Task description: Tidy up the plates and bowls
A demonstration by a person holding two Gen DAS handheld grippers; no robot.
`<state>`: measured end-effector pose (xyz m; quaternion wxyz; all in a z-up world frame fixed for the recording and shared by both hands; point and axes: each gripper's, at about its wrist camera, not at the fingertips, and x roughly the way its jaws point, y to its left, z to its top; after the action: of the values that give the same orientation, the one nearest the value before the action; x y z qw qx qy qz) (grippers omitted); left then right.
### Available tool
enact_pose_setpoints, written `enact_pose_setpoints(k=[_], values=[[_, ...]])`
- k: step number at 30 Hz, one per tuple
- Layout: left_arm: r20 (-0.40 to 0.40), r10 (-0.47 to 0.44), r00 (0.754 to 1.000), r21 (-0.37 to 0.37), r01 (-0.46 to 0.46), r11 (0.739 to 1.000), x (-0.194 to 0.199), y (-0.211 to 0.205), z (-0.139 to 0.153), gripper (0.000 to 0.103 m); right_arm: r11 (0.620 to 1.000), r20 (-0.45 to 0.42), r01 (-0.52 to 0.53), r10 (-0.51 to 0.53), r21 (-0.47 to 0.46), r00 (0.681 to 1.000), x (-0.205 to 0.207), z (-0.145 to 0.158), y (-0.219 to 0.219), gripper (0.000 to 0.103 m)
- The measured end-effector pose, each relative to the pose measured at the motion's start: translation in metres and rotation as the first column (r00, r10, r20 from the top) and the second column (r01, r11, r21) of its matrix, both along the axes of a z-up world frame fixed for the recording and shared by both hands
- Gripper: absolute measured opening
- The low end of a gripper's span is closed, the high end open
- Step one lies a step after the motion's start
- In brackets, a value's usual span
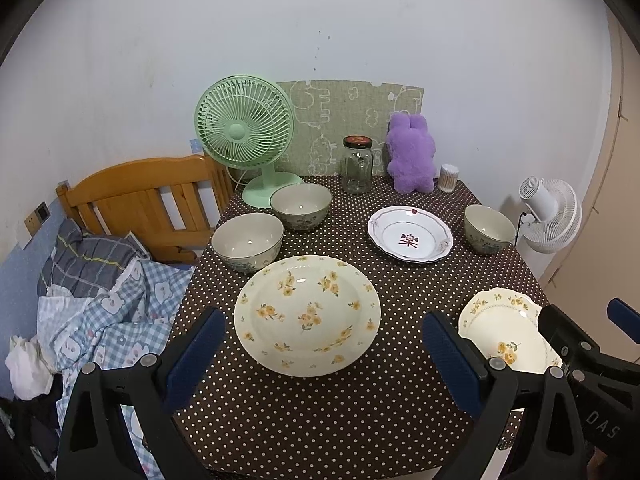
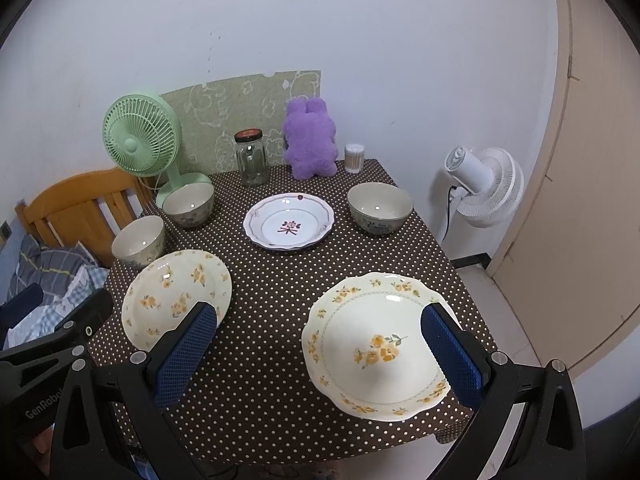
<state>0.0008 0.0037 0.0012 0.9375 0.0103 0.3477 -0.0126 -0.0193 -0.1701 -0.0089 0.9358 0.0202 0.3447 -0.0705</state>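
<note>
A table covered by a brown polka-dot tablecloth (image 1: 320, 420) carries three plates: a round yellow-flowered plate (image 1: 307, 315) near the front left, a scalloped yellow-flowered plate (image 2: 378, 344) at the front right, and a white plate with a red motif (image 1: 410, 233) toward the middle. Three bowls sit on it, two close together at the left (image 1: 248, 242) (image 1: 301, 206) and one at the right edge (image 1: 489, 228). Along the back stand a green desk fan (image 1: 245, 134), a lidded glass jar (image 1: 357, 165), a purple plush toy (image 1: 411, 152) and a cotton swab container (image 1: 449, 178).
</note>
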Motion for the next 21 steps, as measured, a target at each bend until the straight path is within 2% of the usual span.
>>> enact_pose_setpoints(k=[11, 21], values=[[0.002, -0.059, 0.998, -0.003, 0.059, 0.998, 0.015, -0.006, -0.003, 0.096, 0.998, 0.01, 0.064, -0.064, -0.007, 0.998, 0.001, 0.002, 0.003, 0.101], [-0.01, -0.036, 0.999, -0.013, 0.036, 0.999, 0.025, -0.044, -0.014, 0.093, 1.0, 0.002, 0.029, -0.029, -0.008, 1.0, 0.017, -0.007, -0.028, 0.097]])
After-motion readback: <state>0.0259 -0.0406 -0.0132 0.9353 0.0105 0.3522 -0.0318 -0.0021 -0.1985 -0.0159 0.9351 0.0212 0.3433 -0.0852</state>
